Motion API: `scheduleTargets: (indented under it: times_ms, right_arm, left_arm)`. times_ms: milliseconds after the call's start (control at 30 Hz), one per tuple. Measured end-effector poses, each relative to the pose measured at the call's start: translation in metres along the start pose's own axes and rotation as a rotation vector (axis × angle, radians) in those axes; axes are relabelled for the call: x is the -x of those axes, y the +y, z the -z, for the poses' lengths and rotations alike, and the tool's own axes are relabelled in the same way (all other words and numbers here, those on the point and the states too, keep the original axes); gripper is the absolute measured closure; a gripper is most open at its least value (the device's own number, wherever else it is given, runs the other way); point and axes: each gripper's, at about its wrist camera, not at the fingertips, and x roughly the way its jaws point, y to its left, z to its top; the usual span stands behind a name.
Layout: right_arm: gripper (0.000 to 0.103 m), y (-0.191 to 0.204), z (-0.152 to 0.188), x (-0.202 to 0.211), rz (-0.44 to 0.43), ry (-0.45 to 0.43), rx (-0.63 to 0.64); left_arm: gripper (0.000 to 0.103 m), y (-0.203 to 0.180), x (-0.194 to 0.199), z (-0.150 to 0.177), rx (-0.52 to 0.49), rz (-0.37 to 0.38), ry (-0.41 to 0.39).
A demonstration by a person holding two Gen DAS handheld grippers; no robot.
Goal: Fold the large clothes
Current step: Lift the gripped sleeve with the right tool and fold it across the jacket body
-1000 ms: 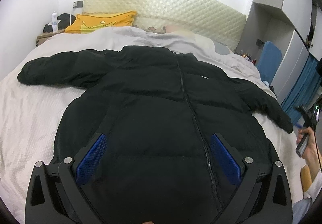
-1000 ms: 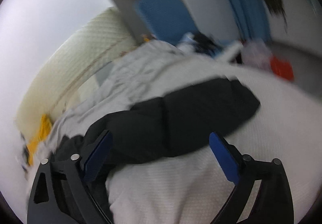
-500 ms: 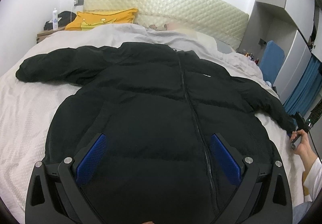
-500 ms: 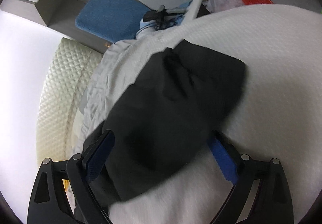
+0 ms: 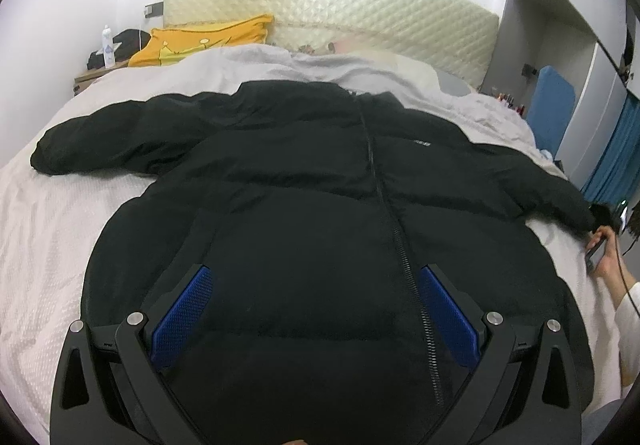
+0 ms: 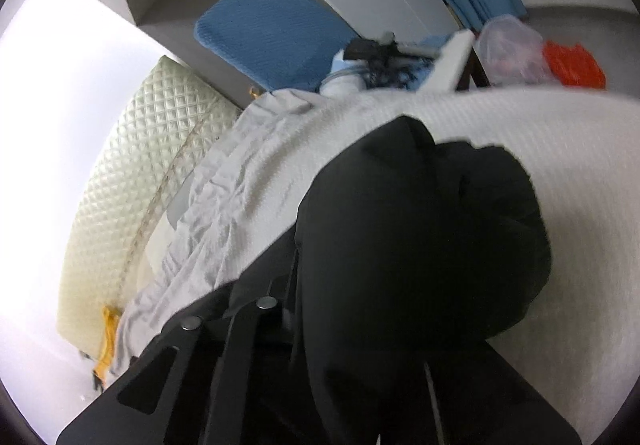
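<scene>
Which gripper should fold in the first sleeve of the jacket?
Right. The right gripper is already at the sleeve cuff, fabric covering its fingers. The left gripper hangs open over the black jacket, gripping nothing.

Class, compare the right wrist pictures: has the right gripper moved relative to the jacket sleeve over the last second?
Yes. The right gripper has closed in on the black sleeve, which now covers its fingers; the blue cushion sits higher in view.

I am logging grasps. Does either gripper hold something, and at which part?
The right gripper appears closed on the jacket at its sleeve end. The left gripper is open over the jacket body, holding nothing.
</scene>
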Motion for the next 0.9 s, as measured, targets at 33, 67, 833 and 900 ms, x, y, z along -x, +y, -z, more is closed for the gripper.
scheduleTargets:
  times_ms: [33, 67, 833, 900]
  right_arm:
    - [0.096, 0.002, -0.005, 0.001, 0.017, -0.014, 0.015]
    - [0.097, 0.004, -0.009, 0.003, 0.032, -0.024, 0.027]
    - [0.095, 0.356, 0.035, 0.153, -0.121, -0.188, 0.618]
    - [0.094, 0.392, 0.06, 0.163, -0.17, -0.189, 0.685]
  left_arm:
    - [0.0, 0.0, -0.003, 0.0, -0.001, -0.003, 0.007]
    - [0.0, 0.0, -0.005, -0.001, 0.0, -0.005, 0.01]
    - [0.0, 0.023, 0.046, -0.005, -0.07, -0.175, -0.116]
    - [0.0, 0.03, 0.056, -0.008, -0.063, -0.201, -0.142]
